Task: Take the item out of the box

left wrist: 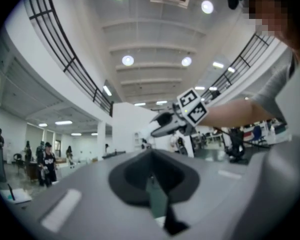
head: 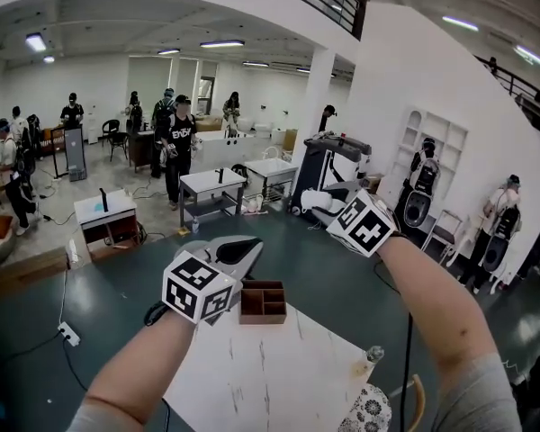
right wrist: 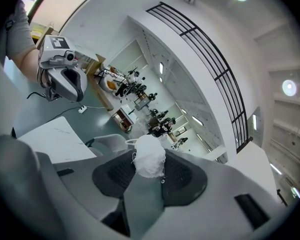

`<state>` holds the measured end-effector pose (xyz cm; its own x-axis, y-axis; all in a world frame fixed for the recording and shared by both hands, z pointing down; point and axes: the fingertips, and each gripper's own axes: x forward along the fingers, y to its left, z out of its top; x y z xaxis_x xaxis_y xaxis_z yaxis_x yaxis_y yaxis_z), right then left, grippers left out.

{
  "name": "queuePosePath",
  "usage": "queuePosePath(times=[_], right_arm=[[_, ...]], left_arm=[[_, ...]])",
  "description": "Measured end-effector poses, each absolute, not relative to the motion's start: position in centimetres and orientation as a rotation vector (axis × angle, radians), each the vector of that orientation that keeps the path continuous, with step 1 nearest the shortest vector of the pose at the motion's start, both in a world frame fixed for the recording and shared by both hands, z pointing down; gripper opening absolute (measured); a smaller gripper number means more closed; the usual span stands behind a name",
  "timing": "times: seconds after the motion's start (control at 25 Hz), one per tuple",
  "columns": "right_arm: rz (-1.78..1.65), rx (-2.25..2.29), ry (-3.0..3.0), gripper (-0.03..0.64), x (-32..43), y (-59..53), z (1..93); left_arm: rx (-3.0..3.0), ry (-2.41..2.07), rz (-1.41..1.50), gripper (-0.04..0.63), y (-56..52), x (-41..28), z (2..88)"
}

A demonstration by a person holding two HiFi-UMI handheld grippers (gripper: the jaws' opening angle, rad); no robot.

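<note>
pinching a white wad (right wrist: 150,155) across its middle, the right tongs (right wrist: 149,170) hold it in the air, well apart from the box (head: 263,301), which sits at the far edge of the pale surface (head: 270,376). the wad looks crumpled and stringy, like netting or tissue. it is likely very light, soft and squashy rather than slippery. a gentle grip across its bulk should do, though loose threads could snag. the left tongs (left wrist: 151,156) are closed together with nothing between them. the box is small, brown and wooden-looking, split into open compartments; nothing can be made out inside. the surface is white with faint grey veins like marble, smooth and flat.
</note>
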<state>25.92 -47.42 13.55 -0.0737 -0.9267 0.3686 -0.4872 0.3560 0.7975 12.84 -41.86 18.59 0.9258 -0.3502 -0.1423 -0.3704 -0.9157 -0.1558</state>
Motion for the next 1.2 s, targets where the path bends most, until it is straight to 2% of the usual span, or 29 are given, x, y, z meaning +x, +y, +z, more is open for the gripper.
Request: queuePosePath(times=[0.44,0.8,1.2], right_arm=[[-0.711,1.260,-1.798,0.161,30.6,-32.4,8.9],[-0.787,1.253,-1.857,0.161,31.9,-22.1,5.8],[-0.876,1.183,-1.958,0.161,28.7,-14.9,7.4]], left_arm=[[-2.833,0.615,0.222,0.000,-27.6,18.8,12.8],[-2.793,0.693,0.214,-0.002,-17.4,18.7,10.0],[-2.803,0.743,0.168,0.000,-10.4,16.1,11.5]])
